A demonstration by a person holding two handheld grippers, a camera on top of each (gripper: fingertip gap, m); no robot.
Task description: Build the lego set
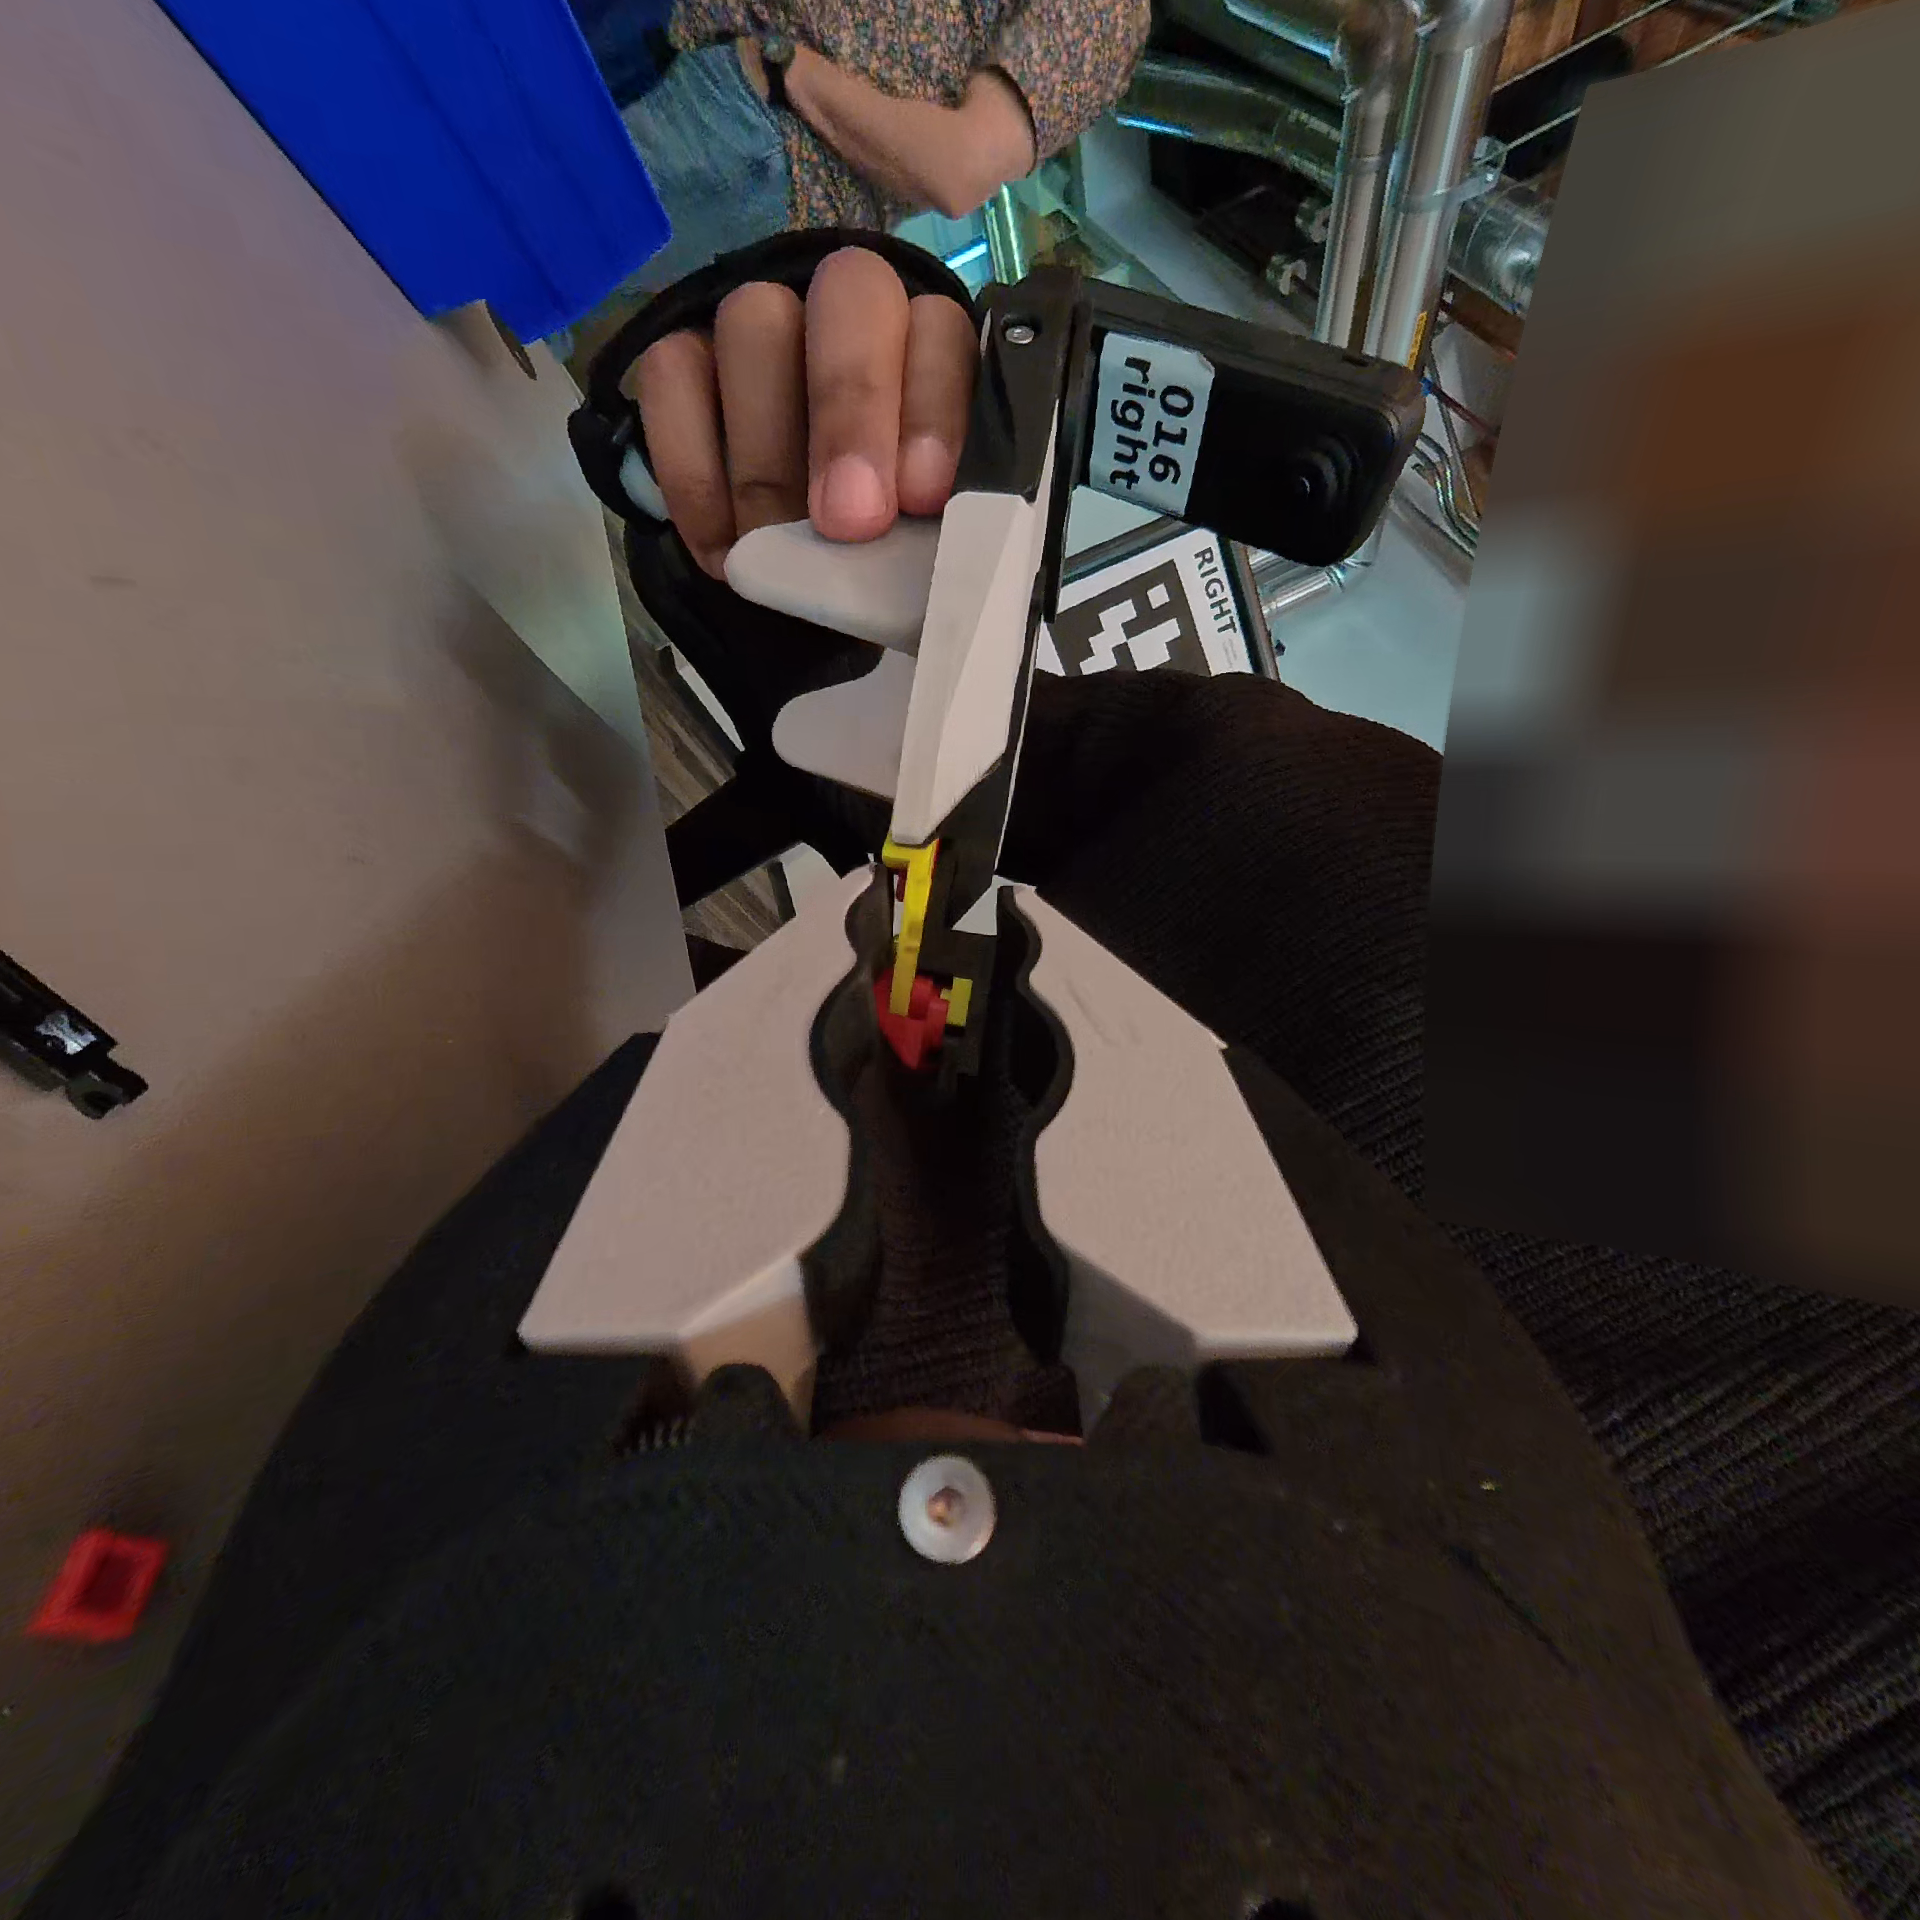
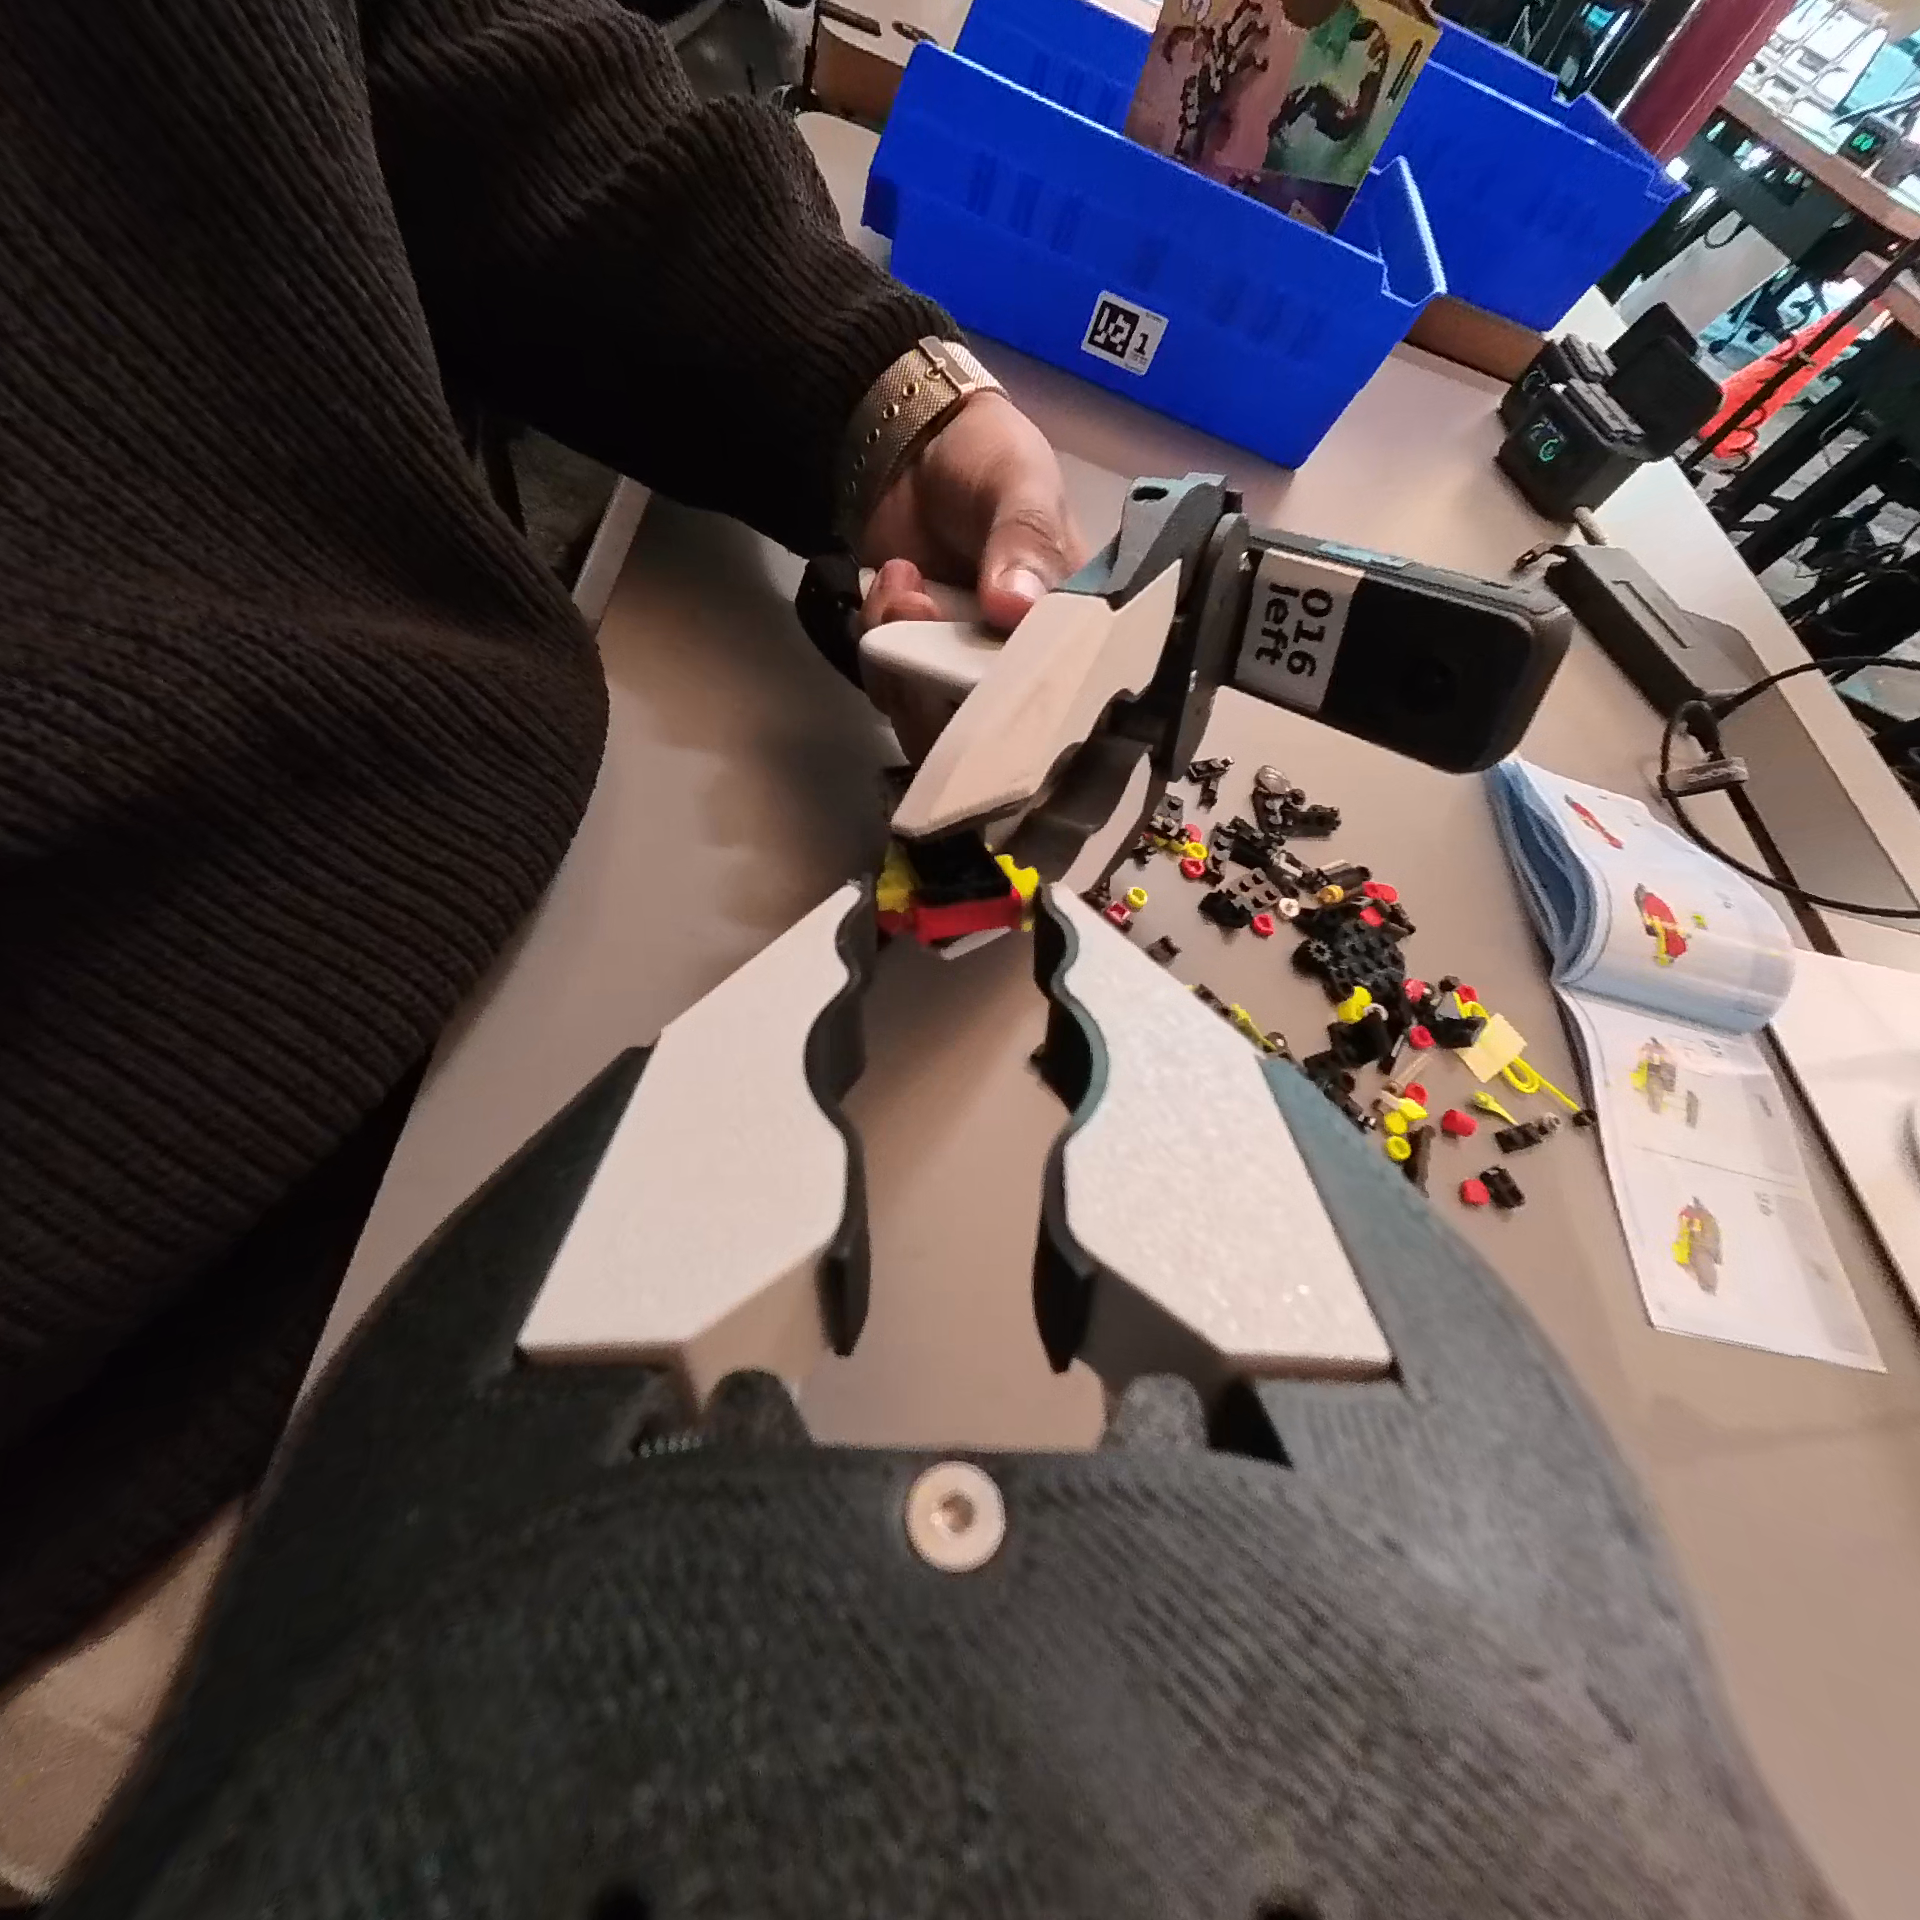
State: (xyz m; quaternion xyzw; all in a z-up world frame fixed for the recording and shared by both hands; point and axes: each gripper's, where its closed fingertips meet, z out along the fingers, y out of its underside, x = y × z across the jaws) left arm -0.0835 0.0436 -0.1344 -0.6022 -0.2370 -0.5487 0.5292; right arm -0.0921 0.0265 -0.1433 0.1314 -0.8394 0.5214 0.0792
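Midair, both grippers pinching lego model

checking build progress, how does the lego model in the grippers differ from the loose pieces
The lego model is bricks joined in one block; the loose pieces lie scattered, separate. The model is pinched between left gripper and right gripper; the pieces rest on the table. Both show black, red and yellow.

blue bins, black charger, cable
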